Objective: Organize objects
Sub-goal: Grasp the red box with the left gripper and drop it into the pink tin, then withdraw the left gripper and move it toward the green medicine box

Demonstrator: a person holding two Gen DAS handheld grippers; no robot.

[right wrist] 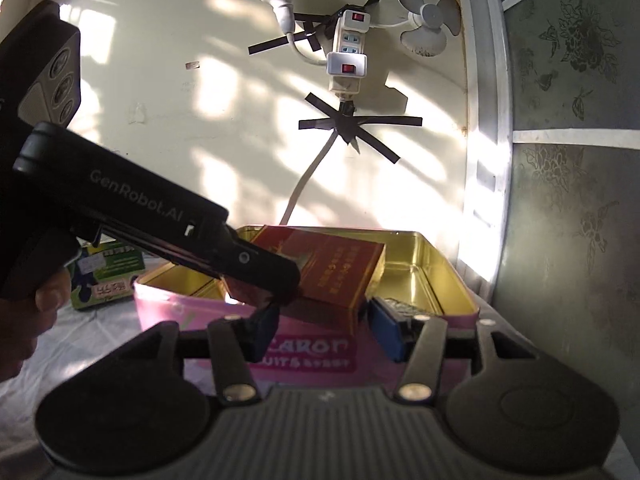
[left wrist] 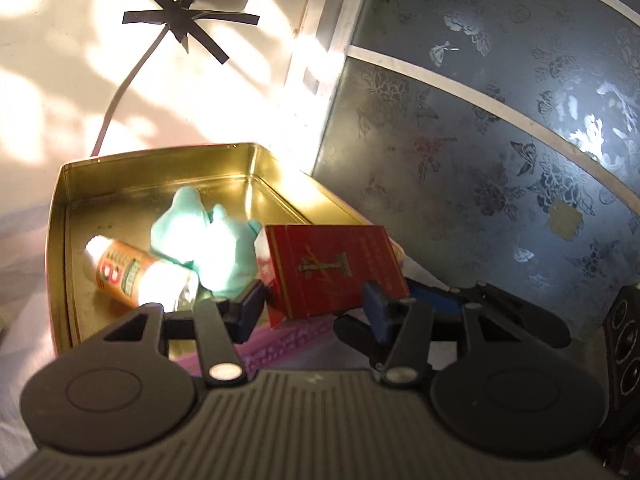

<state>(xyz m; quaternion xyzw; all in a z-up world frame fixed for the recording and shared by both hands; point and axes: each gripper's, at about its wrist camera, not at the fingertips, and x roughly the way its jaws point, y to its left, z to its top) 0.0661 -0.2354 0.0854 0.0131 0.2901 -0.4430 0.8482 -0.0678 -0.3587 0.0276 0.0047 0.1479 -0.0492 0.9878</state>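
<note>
Left gripper (left wrist: 316,300) pinches the flat red cardboard box (left wrist: 336,268) by its sides, holding it tilted above the near rim of the gold-lined rectangular tin (left wrist: 160,160), where an orange bottle (left wrist: 136,276) and a crumpled mint-green cloth (left wrist: 208,240) already lie. Right gripper (right wrist: 324,326) waits spread and empty just before the tin's pink wall. Best now, I'd say, to level the box over the bare right side before releasing.

Glossy gold metal tin (left wrist: 160,168)
</note>
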